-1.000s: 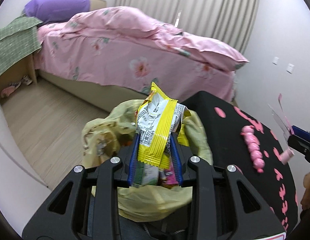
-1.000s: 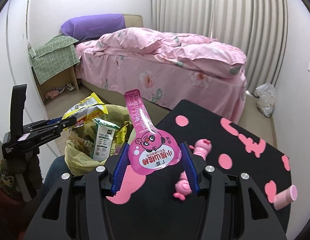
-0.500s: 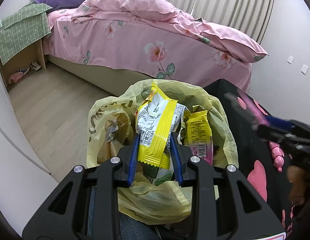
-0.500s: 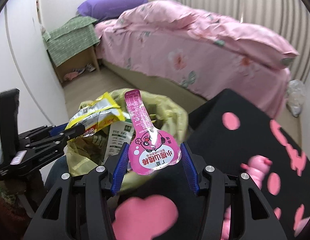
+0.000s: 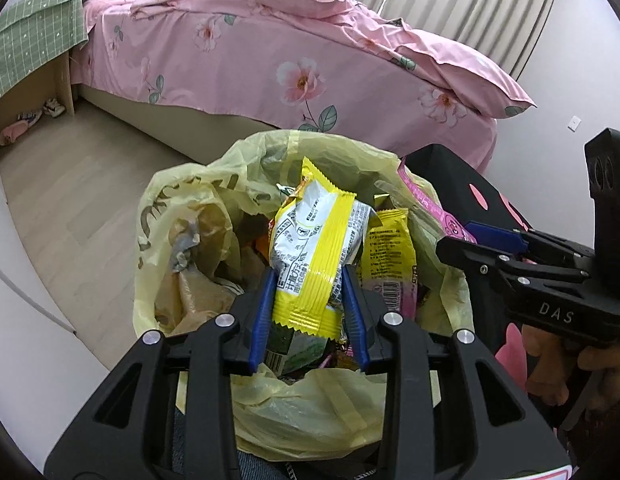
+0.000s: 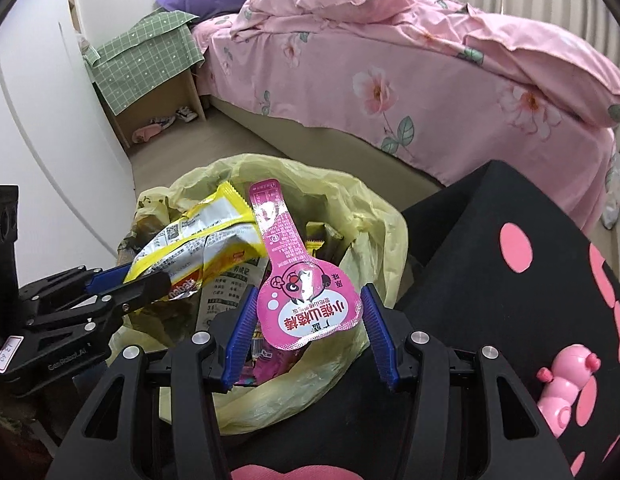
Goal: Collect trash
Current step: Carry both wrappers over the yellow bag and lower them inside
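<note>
We find both grippers now over the mouth of the yellow trash bag (image 5: 214,216), where a second ago the right one was above the black counter (image 6: 509,280) with the pink spots, and the bag sat lower and further off in both views. The left gripper (image 5: 310,316) has come down toward the bag; the right gripper (image 6: 306,332) has crossed from the counter to the bag's right rim.

The left gripper has the yellow snack wrapper (image 5: 317,248) between its blue pads. Its jaws are opening at this moment, having held steady up to half a second ago. The wrapper still stands upright between them, and we cannot tell whether the pads still press on it. We judge the release to be starting.

The right gripper stands wide, its pads at either edge of the round body of the pink pouch (image 6: 306,300), whose long neck points up and away over the bag. It appears to be held by its edges; no release is evident.

The bag already holds several wrappers, among them a yellow packet (image 5: 389,252) to the right of the held one.

A pink toy (image 6: 565,380) lies on the counter at the near right, well apart from the bag.

Our assessment: two pieces of trash are positioned for drop-off, the left one first. The risk we note is the tall wrapper tipping over the near rim rather than falling in.
</note>
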A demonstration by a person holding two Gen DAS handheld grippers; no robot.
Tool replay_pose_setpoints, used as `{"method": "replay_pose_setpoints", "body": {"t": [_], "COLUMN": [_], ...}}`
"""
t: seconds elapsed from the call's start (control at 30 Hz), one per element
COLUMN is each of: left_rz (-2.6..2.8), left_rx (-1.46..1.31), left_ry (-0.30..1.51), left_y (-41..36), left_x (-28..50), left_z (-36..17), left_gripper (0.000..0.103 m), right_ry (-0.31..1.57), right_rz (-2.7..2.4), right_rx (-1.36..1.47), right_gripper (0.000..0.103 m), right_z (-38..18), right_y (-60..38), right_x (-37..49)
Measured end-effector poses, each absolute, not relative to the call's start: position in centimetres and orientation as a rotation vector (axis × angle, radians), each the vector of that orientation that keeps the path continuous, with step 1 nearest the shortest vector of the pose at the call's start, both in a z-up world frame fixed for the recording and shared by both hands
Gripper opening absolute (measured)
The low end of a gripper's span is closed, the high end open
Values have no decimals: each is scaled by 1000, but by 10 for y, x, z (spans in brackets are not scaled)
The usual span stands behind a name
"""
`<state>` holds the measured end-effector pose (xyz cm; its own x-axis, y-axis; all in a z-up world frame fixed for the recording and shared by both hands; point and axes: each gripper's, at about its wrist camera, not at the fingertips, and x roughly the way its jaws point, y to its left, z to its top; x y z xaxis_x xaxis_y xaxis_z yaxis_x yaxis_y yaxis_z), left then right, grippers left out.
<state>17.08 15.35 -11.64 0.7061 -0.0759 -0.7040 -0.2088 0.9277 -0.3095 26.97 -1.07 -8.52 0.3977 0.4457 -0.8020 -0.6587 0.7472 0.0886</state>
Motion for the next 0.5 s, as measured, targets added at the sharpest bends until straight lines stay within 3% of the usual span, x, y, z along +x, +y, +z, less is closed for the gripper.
{"method": "replay_pose_setpoints", "body": {"t": [0.5], "left_rz": [40], "left_rx": [-408], "left_ry": [790], "left_y": [153], "left_x": [171], "left_z": [-119], "left_gripper": [37], "right_ry": [947], "right_rz": [729], "right_rx": [-181], "right_gripper": [49], "right_z": [-90], "right_y": [-14], "right_x": [269]}}
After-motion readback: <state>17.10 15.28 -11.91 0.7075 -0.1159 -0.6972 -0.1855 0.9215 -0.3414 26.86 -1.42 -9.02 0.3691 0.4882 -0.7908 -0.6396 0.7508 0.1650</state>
